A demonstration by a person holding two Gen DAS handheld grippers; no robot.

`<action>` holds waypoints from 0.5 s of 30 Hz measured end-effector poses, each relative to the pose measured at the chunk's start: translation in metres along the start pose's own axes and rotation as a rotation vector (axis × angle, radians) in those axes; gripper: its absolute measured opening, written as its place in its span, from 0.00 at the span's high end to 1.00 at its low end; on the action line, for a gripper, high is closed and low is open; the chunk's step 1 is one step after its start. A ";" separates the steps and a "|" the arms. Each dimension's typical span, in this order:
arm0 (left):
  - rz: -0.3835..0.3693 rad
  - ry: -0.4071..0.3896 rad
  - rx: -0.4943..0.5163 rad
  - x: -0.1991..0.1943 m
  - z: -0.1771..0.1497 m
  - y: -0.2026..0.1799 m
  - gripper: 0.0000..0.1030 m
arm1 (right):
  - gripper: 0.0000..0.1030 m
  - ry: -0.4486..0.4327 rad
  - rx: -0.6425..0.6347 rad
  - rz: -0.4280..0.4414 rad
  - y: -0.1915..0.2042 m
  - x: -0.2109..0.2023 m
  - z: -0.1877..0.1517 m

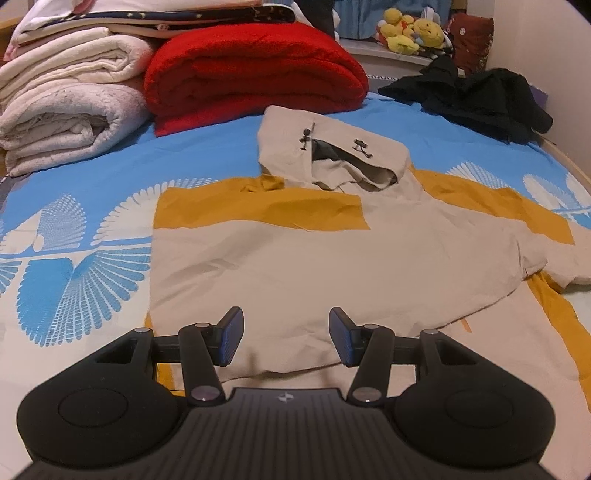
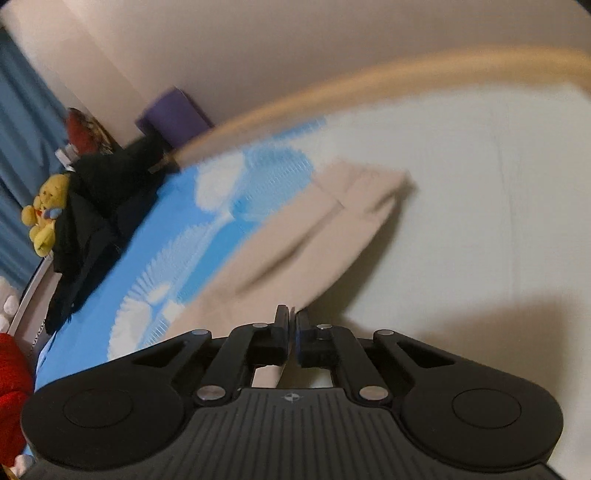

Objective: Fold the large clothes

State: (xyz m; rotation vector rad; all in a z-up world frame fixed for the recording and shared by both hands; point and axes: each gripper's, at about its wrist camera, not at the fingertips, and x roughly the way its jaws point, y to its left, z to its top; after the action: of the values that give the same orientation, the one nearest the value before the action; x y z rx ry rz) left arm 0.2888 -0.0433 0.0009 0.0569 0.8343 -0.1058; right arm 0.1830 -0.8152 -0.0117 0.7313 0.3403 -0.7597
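Observation:
A beige and mustard hoodie (image 1: 295,258) lies flat on the blue and white bedsheet (image 1: 74,236), hood toward the far side, its left part folded over the body. My left gripper (image 1: 286,338) is open and empty, hovering just above the hoodie's near hem. In the right wrist view, my right gripper (image 2: 292,332) is shut on the beige sleeve (image 2: 325,229) of the hoodie and holds it lifted off the sheet. That view is blurred.
Folded white blankets (image 1: 66,110) and a red blanket (image 1: 255,74) are stacked at the bed's far left. A heap of black clothes (image 1: 480,96) lies at the far right, with yellow plush toys (image 1: 413,29) behind. The bed's wooden edge (image 2: 332,96) and a wall run along the right.

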 end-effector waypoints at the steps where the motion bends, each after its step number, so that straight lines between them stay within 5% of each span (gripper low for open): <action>1: 0.003 -0.002 -0.008 -0.001 0.001 0.003 0.45 | 0.99 -0.029 -0.038 0.010 0.014 -0.007 0.002; 5: 0.009 -0.017 -0.057 -0.011 0.004 0.021 0.45 | 1.00 -0.125 -0.211 0.101 0.090 -0.047 0.003; 9: 0.009 -0.038 -0.118 -0.024 0.008 0.042 0.45 | 1.00 -0.159 -0.387 0.353 0.191 -0.118 -0.030; 12: 0.013 -0.047 -0.165 -0.031 0.011 0.060 0.45 | 1.00 -0.109 -0.535 0.590 0.263 -0.179 -0.086; 15: 0.016 -0.051 -0.222 -0.037 0.013 0.079 0.45 | 1.00 0.082 -0.673 0.855 0.321 -0.231 -0.163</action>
State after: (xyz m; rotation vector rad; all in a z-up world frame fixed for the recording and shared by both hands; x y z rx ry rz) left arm 0.2827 0.0365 0.0381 -0.1478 0.7903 0.0008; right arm 0.2530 -0.4244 0.1462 0.2106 0.2929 0.2071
